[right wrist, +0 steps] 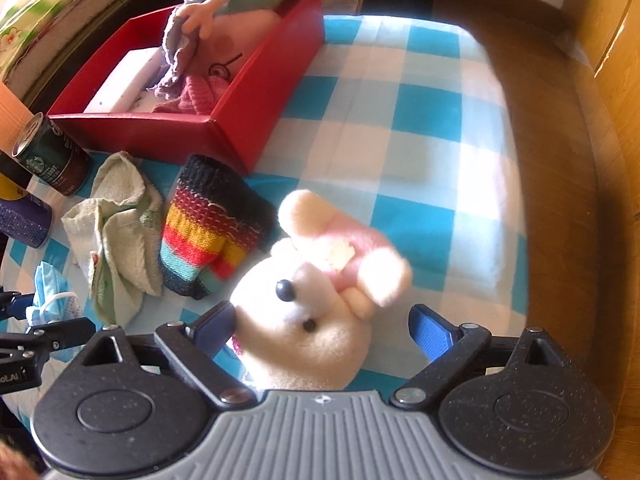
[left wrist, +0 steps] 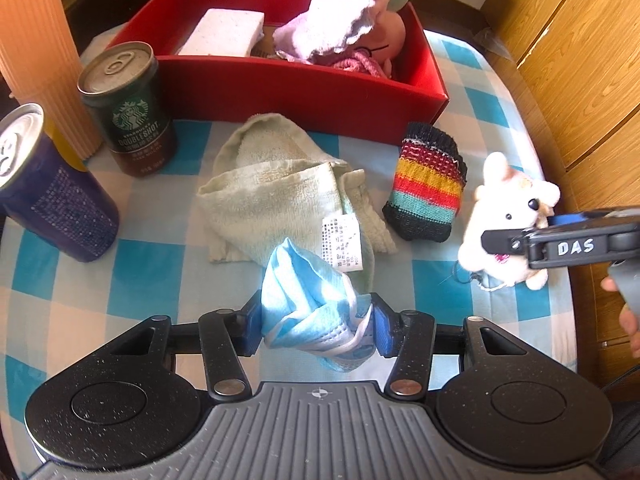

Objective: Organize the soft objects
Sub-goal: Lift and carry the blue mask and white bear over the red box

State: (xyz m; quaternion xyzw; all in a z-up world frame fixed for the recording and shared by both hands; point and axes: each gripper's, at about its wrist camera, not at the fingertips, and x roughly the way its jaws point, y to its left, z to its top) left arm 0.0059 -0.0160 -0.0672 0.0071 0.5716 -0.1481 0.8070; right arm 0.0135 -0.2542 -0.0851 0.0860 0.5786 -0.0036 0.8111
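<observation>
My left gripper [left wrist: 316,320] is shut on a crumpled blue face mask [left wrist: 308,304], held just above the checked cloth. A pale green towel [left wrist: 276,196] and a striped knit sock [left wrist: 428,184] lie in front of the red box [left wrist: 304,88], which holds a white sponge [left wrist: 224,32], a lilac cloth and a plush doll. My right gripper [right wrist: 324,328] is open, its fingers either side of a white plush bunny [right wrist: 316,316]. The left pad touches the bunny; the right pad stands apart. The bunny [left wrist: 508,216] and right gripper [left wrist: 520,240] also show in the left wrist view.
A Starbucks can [left wrist: 128,108], a dark blue can [left wrist: 48,192] and a ribbed orange cylinder [left wrist: 36,52] stand at the left. Wooden cabinet panels [left wrist: 580,60] run along the right beyond the table edge [right wrist: 560,200].
</observation>
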